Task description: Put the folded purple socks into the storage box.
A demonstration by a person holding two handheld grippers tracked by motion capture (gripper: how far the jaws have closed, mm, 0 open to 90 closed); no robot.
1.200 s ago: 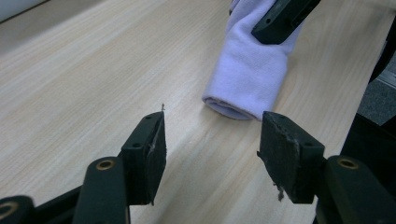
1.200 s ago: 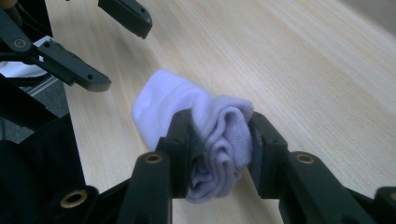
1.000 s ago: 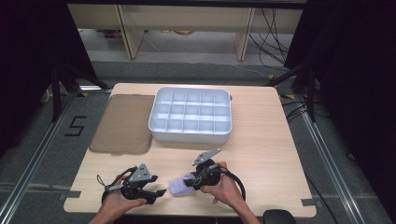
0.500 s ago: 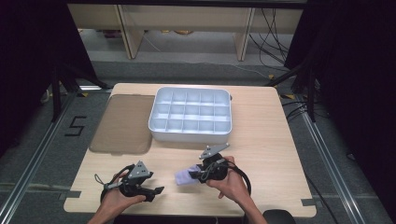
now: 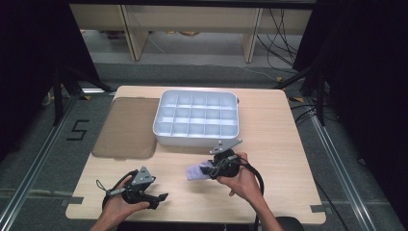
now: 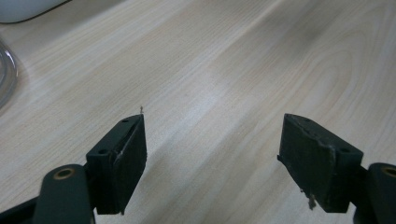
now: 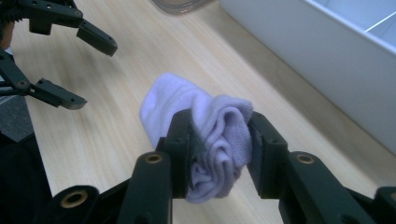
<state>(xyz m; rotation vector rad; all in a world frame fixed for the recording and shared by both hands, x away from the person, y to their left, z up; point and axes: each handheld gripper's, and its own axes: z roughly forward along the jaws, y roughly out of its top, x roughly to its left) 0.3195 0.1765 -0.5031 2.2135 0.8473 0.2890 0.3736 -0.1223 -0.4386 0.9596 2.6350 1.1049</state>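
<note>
My right gripper (image 7: 218, 140) holds a rolled-up pale lilac sock (image 7: 205, 135), its two black jaws pressed into the bundle from either side. In the right gripper view the sock shows as a soft, ribbed knit, folded over on itself in thick creases, with a smoother rounded end sticking out past the jaws above the wooden table (image 7: 116, 98). That view also shows the tall white wall of the compartment tray (image 7: 327, 60) close by and my left gripper (image 7: 79, 70) farther off, its jaws spread.

From the high view the sock (image 5: 198, 172) is a small pale lump jutting to the left out of my right gripper (image 5: 211, 169), near the table's front edge and just in front of the white tray (image 5: 159, 126) with its grid of compartments. A brown mat (image 5: 126, 127) lies beside the tray.

My left gripper (image 6: 212, 154) stands wide; its jaws have just been opening, with bare wood grain between them.
</note>
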